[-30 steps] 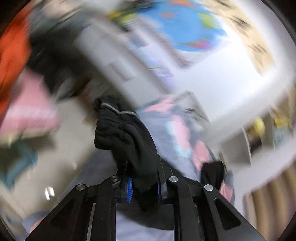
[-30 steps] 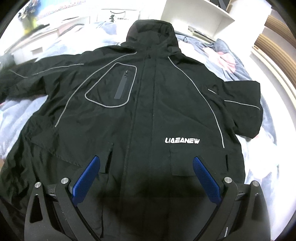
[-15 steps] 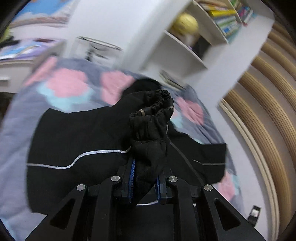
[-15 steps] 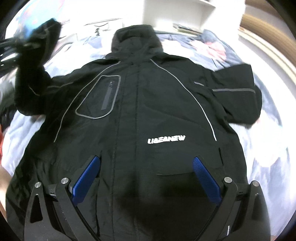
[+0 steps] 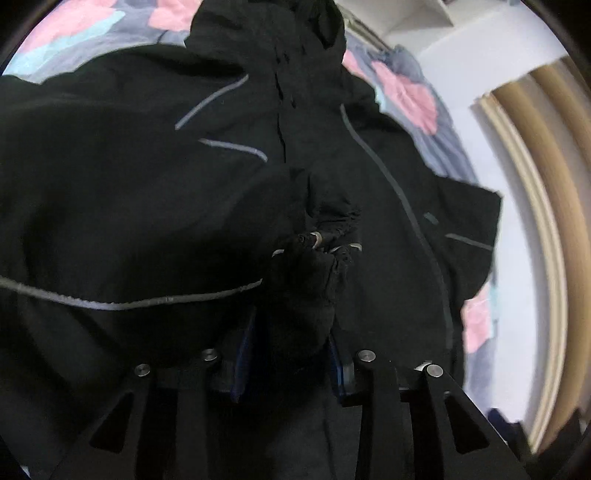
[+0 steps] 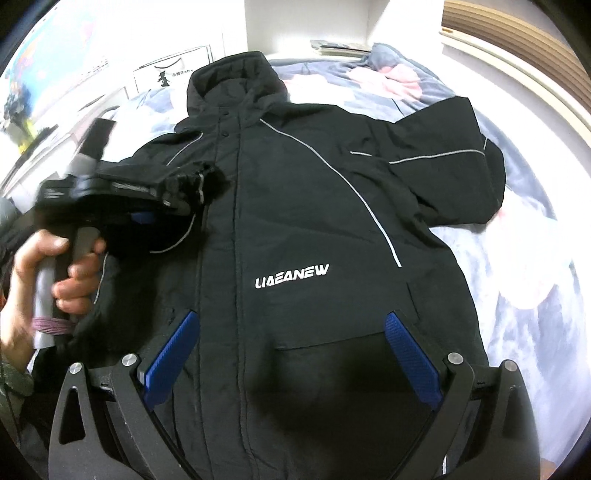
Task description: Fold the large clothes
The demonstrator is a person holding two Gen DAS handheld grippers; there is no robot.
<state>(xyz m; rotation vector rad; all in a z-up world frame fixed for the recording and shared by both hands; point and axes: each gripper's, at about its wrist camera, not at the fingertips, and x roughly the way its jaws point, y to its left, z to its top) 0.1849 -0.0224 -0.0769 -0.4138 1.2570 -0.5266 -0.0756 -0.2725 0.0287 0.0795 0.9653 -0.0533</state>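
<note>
A large black hooded jacket (image 6: 295,221) with grey piping and a white "LIAEANEW" logo lies front up on a bed; it also fills the left wrist view (image 5: 147,184). My left gripper (image 5: 291,365) is shut on the jacket's left sleeve cuff (image 5: 314,266) and holds it over the chest near the zipper. In the right wrist view the left gripper (image 6: 173,201) holds the cuff (image 6: 199,184) above the chest. My right gripper (image 6: 291,354) is open and empty, hovering over the jacket's hem. The other sleeve (image 6: 450,162) lies spread to the right.
The bed has a grey blanket (image 6: 517,295) with pink patches. White shelving (image 6: 306,26) and a white sign (image 6: 173,72) stand behind the hood. A curved wooden headboard (image 6: 517,48) runs along the right side.
My left gripper has swung the sleeve cuff in from the left and brought it down over the jacket's chest. The right gripper stays open over the hem.
</note>
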